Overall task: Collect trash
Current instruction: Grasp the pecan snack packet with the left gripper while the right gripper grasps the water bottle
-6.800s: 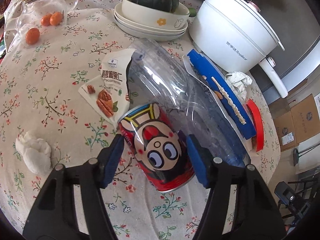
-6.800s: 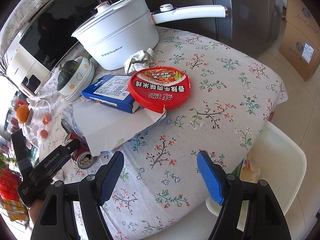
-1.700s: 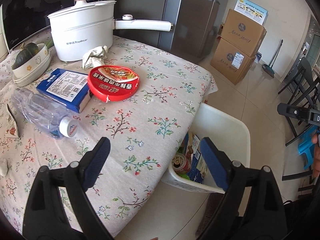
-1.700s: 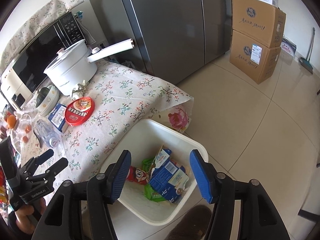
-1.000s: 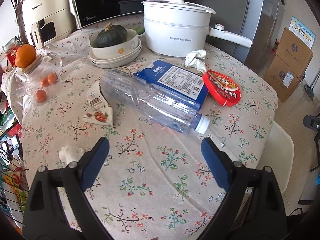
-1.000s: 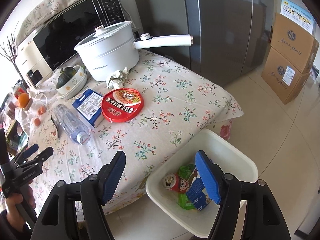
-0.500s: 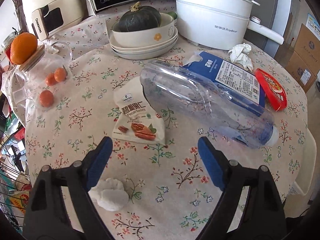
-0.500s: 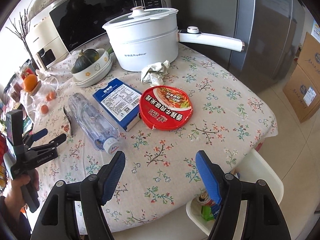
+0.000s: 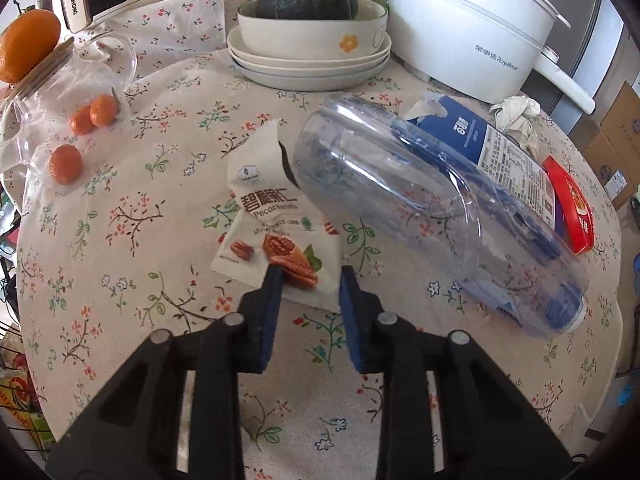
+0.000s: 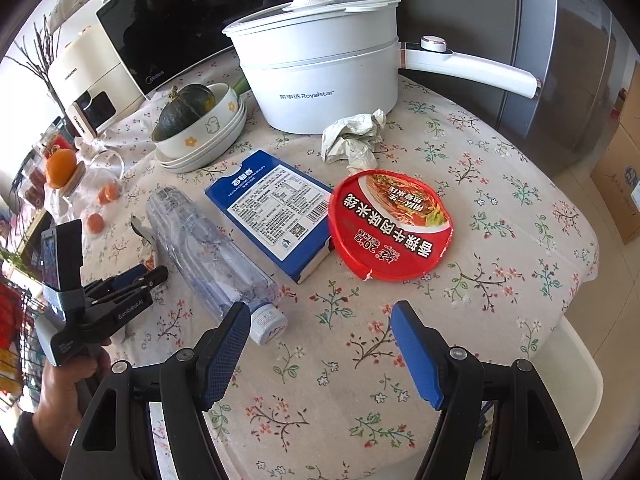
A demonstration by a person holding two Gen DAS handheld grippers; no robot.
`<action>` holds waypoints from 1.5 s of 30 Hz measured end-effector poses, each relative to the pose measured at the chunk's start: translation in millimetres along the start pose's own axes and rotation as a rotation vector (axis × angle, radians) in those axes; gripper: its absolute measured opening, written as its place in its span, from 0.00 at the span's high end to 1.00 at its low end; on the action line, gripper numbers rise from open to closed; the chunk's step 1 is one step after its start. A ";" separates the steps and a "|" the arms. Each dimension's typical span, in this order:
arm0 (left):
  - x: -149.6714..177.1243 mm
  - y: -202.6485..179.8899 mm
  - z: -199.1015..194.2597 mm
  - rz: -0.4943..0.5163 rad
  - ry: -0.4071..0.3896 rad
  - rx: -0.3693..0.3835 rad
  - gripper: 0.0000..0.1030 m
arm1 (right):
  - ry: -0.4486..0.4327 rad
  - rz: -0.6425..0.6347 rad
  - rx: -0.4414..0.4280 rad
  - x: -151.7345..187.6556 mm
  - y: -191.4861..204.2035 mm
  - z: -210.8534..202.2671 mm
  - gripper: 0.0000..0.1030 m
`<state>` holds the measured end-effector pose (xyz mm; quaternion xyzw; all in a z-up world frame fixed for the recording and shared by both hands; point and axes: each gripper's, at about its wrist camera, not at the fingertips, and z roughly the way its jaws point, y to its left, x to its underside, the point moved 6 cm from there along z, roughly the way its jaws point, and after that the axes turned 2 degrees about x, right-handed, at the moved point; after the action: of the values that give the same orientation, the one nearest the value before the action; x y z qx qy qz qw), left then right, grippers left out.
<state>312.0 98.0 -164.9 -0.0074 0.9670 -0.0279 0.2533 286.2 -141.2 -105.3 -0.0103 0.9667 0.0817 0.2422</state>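
Observation:
A white pecan snack packet lies flat on the floral tablecloth. My left gripper has its blue jaws narrowed around the packet's near edge; whether they pinch it I cannot tell. It also shows in the right wrist view. A clear plastic bottle lies beside the packet, with a blue carton, a red noodle-cup lid and crumpled paper past it. My right gripper is open and empty above the table's front edge, near the bottle cap.
A white electric pot with a long handle, a pumpkin in stacked bowls, and a glass jar with small oranges stand at the back. A white bin's rim shows beside the table at lower right.
My left gripper has moved down to the pecan packet and its jaws have narrowed around the packet's edge. My right gripper has moved closer to the table and stays open.

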 end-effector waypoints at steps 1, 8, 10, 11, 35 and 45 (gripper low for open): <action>1.1 0.8 -4.8 -0.005 -0.003 0.003 0.89 | 0.002 -0.003 -0.004 -0.6 3.1 2.9 0.28; 9.6 9.2 -42.1 -0.071 -0.041 0.066 0.94 | 0.040 -0.069 -0.017 3.9 26.1 30.6 0.28; 11.4 12.1 -50.7 -0.085 -0.047 0.081 0.94 | 0.055 -0.094 -0.015 6.8 30.3 39.4 0.28; 13.1 13.3 -55.3 -0.093 -0.048 0.088 0.94 | 0.061 -0.106 -0.014 8.1 31.9 43.5 0.28; 30.9 0.2 -94.0 -0.075 -0.057 0.131 0.94 | 0.109 -0.308 -0.105 38.6 61.3 45.6 0.52; 32.8 -1.6 -92.1 -0.068 -0.046 0.133 0.94 | 0.071 -0.370 0.000 30.0 47.5 53.2 0.52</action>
<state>238.2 100.0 -100.7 -0.0239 0.9561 -0.1004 0.2742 281.8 -85.1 -158.4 -0.1909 0.9563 0.0354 0.2188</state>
